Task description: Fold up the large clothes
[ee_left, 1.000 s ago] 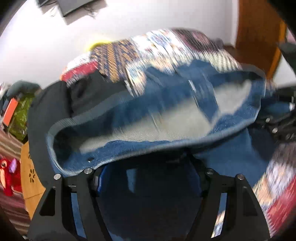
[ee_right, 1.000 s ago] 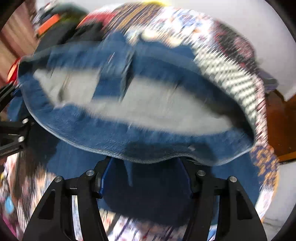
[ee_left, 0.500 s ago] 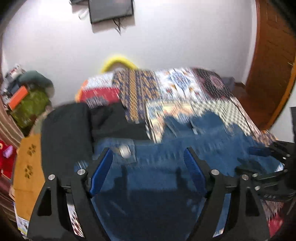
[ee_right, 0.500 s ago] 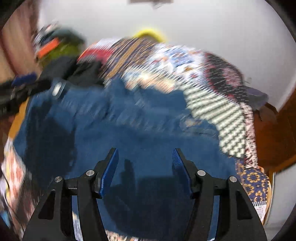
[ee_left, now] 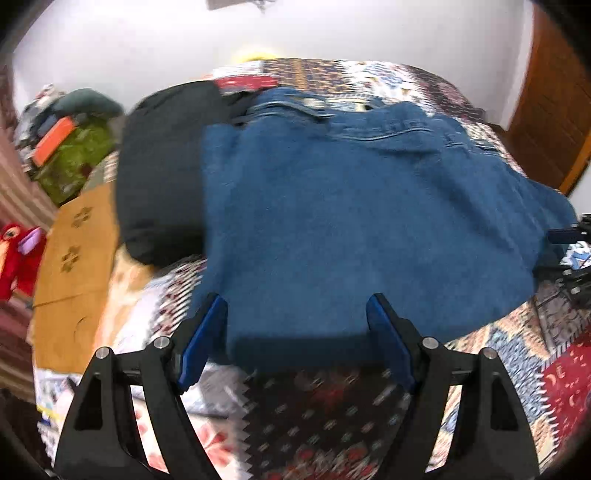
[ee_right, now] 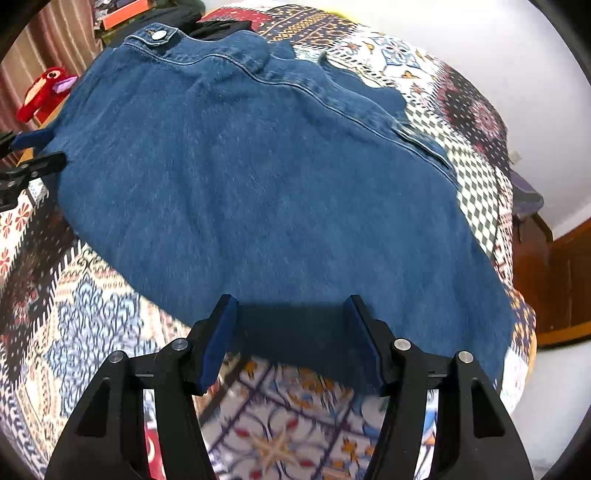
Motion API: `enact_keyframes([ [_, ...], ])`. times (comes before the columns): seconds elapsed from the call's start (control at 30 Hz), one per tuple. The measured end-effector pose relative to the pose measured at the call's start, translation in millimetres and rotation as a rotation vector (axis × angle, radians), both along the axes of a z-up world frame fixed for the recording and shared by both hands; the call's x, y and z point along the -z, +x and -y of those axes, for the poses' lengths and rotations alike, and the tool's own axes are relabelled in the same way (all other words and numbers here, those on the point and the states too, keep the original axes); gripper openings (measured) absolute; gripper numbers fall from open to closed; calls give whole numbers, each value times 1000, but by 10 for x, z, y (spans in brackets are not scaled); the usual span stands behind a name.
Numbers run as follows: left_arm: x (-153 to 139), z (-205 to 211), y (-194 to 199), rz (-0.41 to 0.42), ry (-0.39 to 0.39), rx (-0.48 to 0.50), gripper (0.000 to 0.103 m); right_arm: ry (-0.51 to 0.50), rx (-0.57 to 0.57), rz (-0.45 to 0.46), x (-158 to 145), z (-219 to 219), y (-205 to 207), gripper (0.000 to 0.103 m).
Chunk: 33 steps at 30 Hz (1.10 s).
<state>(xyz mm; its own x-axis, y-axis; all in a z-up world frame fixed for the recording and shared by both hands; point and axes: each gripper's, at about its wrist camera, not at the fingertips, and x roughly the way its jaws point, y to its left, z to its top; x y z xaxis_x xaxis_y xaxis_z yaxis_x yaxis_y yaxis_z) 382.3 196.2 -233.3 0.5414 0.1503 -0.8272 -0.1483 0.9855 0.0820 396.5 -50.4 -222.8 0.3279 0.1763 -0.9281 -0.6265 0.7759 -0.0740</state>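
Left wrist view: the blue denim garment (ee_left: pixel 351 221) lay spread flat on the patchwork quilt (ee_left: pixel 332 417), extending from directly ahead of the left gripper (ee_left: pixel 297 332) toward twelve and two o'clock. Its near folded edge sat level with the fingertips. The jaws stood wide apart with nothing clamped; the blue pads (ee_left: pixel 201 343) flanked the denim edge without pressing it. A black garment (ee_left: pixel 162 166) lay against the denim at ten o'clock, a brown cardboard box (ee_left: pixel 74 251) at nine o'clock, and a red plush toy (ee_left: pixel 14 254) beyond it.

Right wrist view: the same denim filled the field from nine to three o'clock ahead of the right gripper (ee_right: pixel 291 328). The jaws were parted about halfway, empty, the near hem lying between the tips with no pad contact evident. The cloth was heavy, matte, mid-blue twill, smooth with few wrinkles; a stitched band ran diagonally across the far side, ending at a metal snap button (ee_right: pixel 159 35) at eleven o'clock. The quilt showed printed geometric and floral patches.
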Motion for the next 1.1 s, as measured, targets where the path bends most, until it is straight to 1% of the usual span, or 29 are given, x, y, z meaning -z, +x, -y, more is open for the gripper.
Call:
enact_keyframes([
  [0.07, -30, -83, -137, 13, 28, -48, 80, -3, 7, 23, -60, 51, -40, 57],
  [0.17, -85, -252, -329, 30, 26, -134, 81, 9, 28, 76, -212, 129, -118, 57],
  [0.23, -106, -382, -419, 42, -9, -183, 81, 17, 38, 109, -300, 155, -199, 57],
  [0.3, -119, -467, -528, 57, -88, -215, 82, 38, 35, 141, -395, 161, -281, 57],
  [0.33, -119, -509, -586, 66, -148, -228, 82, 45, 34, 152, -428, 166, -327, 57],
  [0.37, -111, -526, -622, 72, -189, -234, 82, 49, 34, 162, -459, 161, -345, 57],
  [0.43, -64, -578, -667, 89, -323, -244, 82, 51, 30, 192, -518, 130, -433, 57],
  [0.47, -17, -596, -682, 103, -420, -237, 82, 56, 25, 208, -545, 109, -483, 57],
  [0.5, 32, -611, -693, 118, -493, -231, 82, 65, 18, 218, -561, 97, -499, 57],
  [0.53, 78, -624, -702, 128, -553, -231, 82, 75, 13, 222, -576, 81, -524, 57],
  [0.6, 244, -660, -692, 127, -701, -255, 82, 103, 6, 230, -609, 57, -579, 57],
  [0.67, 382, -694, -669, 135, -812, -300, 82, 124, 6, 232, -608, 37, -589, 57],
  [0.73, 467, -695, -623, 138, -852, -312, 82, 134, 12, 226, -580, 8, -564, 57],
  [0.83, 581, -691, -494, 149, -880, -343, 82, 146, 29, 187, -496, -24, -491, 57],
  [0.9, 660, -707, -390, 176, -939, -340, 76, 151, 44, 152, -439, -44, -455, 57],
  [0.97, 701, -708, -307, 195, -976, -328, 75, 151, 50, 136, -401, -54, -443, 57],
  [1.0, 718, -709, -260, 206, -982, -315, 75, 150, 56, 134, -383, -47, -431, 57],
  [1.1, 784, -734, -131, 203, -945, -325, 70, 149, 72, 136, -362, -25, -410, 57],
])
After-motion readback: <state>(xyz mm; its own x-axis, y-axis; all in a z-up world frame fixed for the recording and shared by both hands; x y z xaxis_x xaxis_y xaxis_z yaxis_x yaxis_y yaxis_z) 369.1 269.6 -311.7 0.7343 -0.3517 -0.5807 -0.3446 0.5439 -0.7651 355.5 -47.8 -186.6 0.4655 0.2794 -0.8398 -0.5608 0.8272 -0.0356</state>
